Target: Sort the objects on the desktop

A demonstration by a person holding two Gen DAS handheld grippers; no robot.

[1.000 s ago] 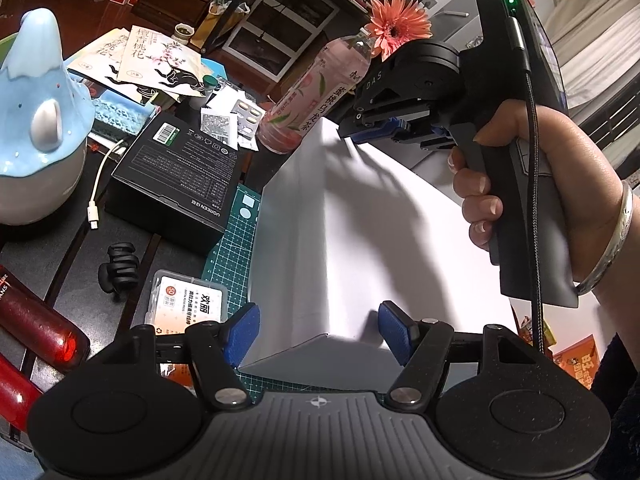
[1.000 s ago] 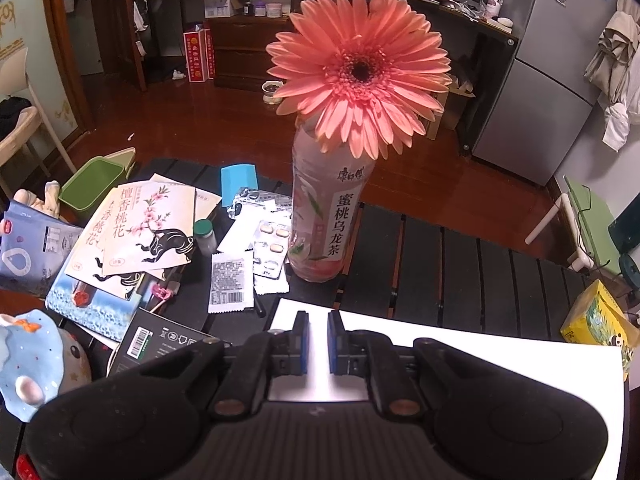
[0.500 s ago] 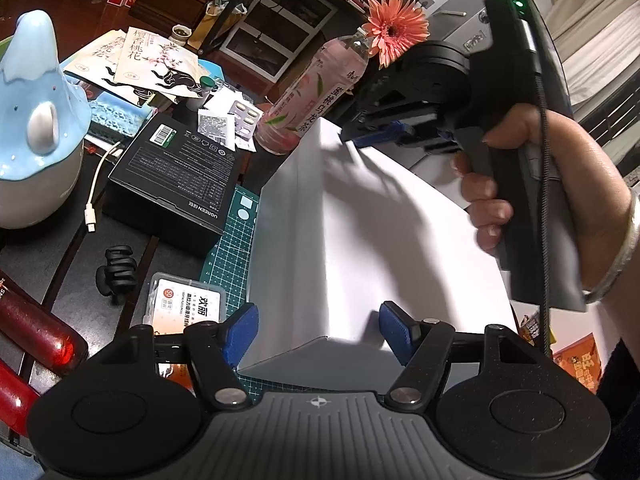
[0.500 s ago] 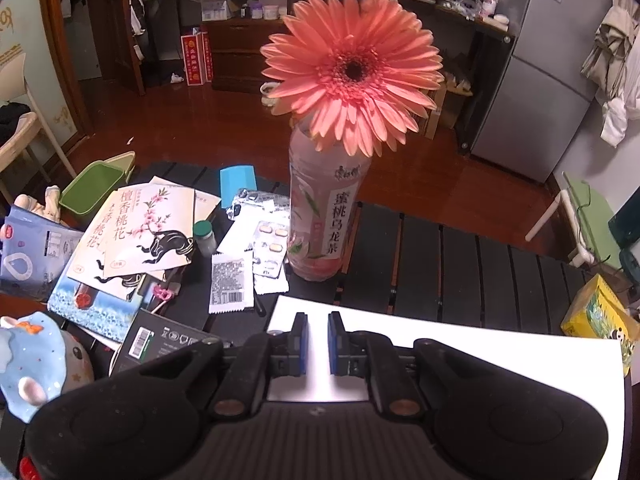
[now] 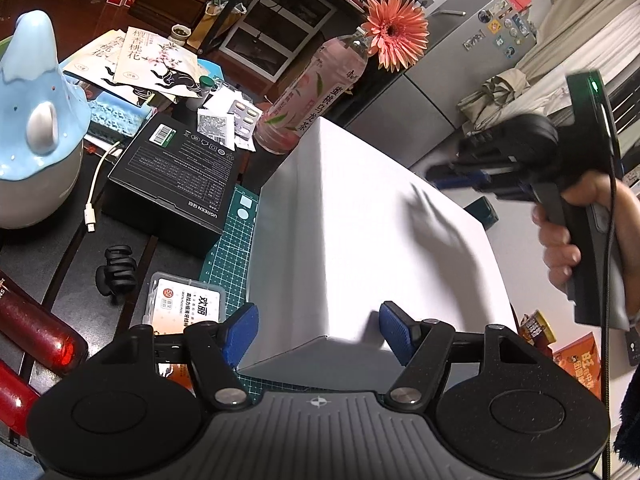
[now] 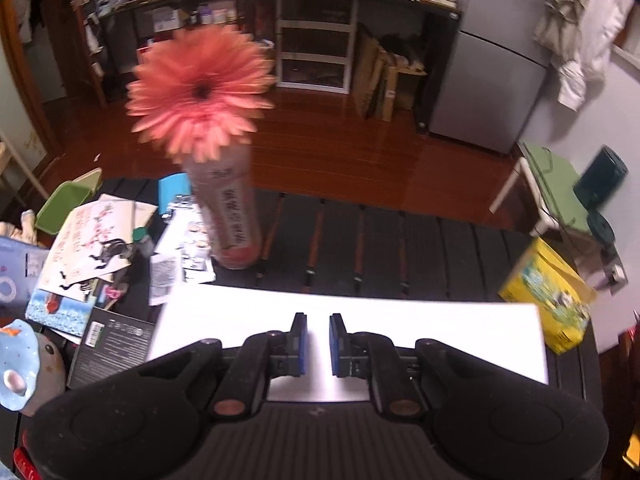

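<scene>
The left claw (image 5: 316, 330) gripped the near corner of the white box (image 5: 360, 216) between its blue pads. The right claw (image 6: 318, 344) hung nearly closed and empty above the box's far right edge, near the flower bottle (image 6: 226, 216).

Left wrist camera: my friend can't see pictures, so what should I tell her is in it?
A big white box sits between the left gripper's blue pads. A hand holds the right gripper above the box's far edge. Left of it lie a black box and a pink bottle with an orange flower.
</scene>
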